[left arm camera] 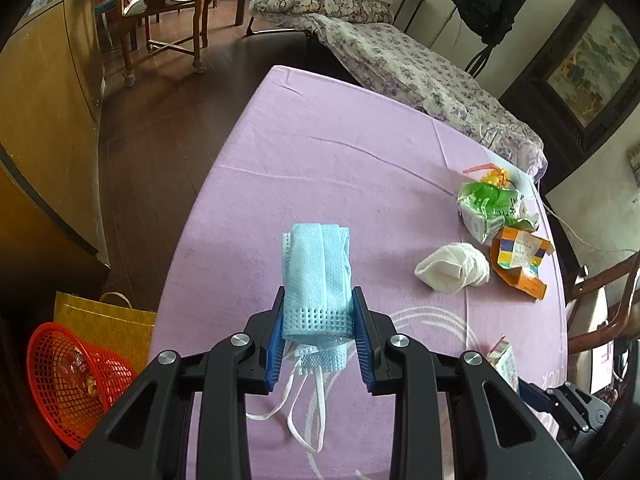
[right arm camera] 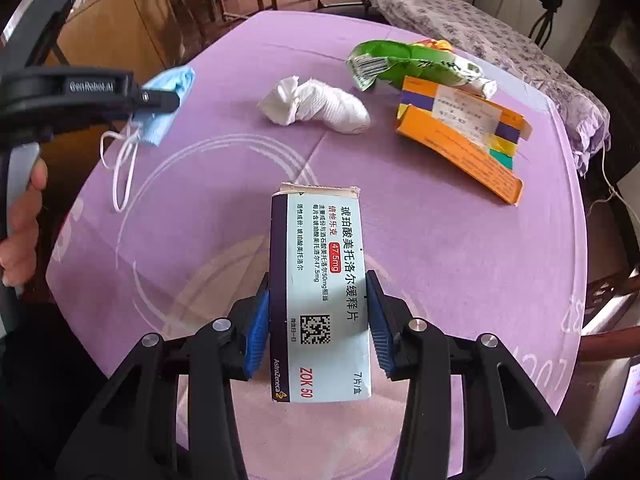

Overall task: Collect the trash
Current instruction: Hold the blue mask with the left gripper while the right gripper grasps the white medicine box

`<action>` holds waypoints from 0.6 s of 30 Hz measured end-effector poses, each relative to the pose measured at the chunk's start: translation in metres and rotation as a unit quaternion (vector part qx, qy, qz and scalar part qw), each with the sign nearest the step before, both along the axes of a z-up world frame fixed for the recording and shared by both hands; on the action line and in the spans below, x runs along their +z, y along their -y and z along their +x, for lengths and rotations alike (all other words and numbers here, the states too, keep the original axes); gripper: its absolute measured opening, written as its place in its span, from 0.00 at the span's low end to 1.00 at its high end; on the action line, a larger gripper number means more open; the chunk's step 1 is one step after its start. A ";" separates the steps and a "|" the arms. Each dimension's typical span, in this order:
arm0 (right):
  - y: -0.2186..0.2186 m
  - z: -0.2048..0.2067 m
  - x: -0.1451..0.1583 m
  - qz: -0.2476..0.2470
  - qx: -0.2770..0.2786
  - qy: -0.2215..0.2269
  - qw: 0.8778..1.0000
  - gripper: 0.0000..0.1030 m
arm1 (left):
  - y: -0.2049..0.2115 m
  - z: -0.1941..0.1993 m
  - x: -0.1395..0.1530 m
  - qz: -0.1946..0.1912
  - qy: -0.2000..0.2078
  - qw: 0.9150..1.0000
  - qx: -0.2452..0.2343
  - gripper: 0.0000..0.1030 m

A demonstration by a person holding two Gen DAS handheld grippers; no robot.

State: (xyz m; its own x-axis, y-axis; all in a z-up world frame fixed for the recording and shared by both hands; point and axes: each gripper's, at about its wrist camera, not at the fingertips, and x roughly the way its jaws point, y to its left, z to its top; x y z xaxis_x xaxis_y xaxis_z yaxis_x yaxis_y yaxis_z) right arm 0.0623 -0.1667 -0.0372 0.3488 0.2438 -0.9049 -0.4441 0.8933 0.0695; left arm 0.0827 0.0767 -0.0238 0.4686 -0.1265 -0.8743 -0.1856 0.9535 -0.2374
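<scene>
The left gripper (left arm camera: 318, 316) is clamped on a folded blue face mask (left arm camera: 318, 276) above the purple tablecloth (left arm camera: 320, 152) — its white ear loops dangle below the jaws. The right gripper (right arm camera: 318, 304) pinches a pale blue medicine box (right arm camera: 320, 296) between its blue pads, the box's torn end pointing away. A crumpled tissue (right arm camera: 316, 104), orange carton (right arm camera: 460, 136) and green wrapper (right arm camera: 404, 64) lie beyond — well apart from both.

The lower end of the blue face mask (left arm camera: 316, 280) disappears behind the left gripper (left arm camera: 318, 312) pads. At the left view's lower right, only a corner of the medicine box (left arm camera: 502, 360) shows above a black arm. The red basket (left arm camera: 72, 384) is part hidden by the gripper frame, its contents too blurred to name. The small label on the orange carton (right arm camera: 460, 136) is unreadable.
</scene>
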 end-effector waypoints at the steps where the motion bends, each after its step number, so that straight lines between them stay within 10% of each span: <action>1: 0.002 -0.002 0.003 0.007 -0.003 0.003 1.000 0.43 | 0.002 -0.001 0.000 -0.001 0.000 1.000 -0.001 0.29; 18: 0.009 -0.028 0.048 0.057 -0.003 0.034 0.998 0.43 | 0.009 -0.077 0.032 -0.002 0.028 0.999 -0.028 0.29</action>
State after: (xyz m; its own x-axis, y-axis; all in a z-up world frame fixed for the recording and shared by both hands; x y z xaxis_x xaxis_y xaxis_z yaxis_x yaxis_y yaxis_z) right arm 0.0347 -0.1759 0.0112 0.4107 0.3420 -0.8452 -0.4467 0.8836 0.1405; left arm 0.0059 0.0677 0.0085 0.5098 -0.1567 -0.8459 -0.1190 0.9610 -0.2497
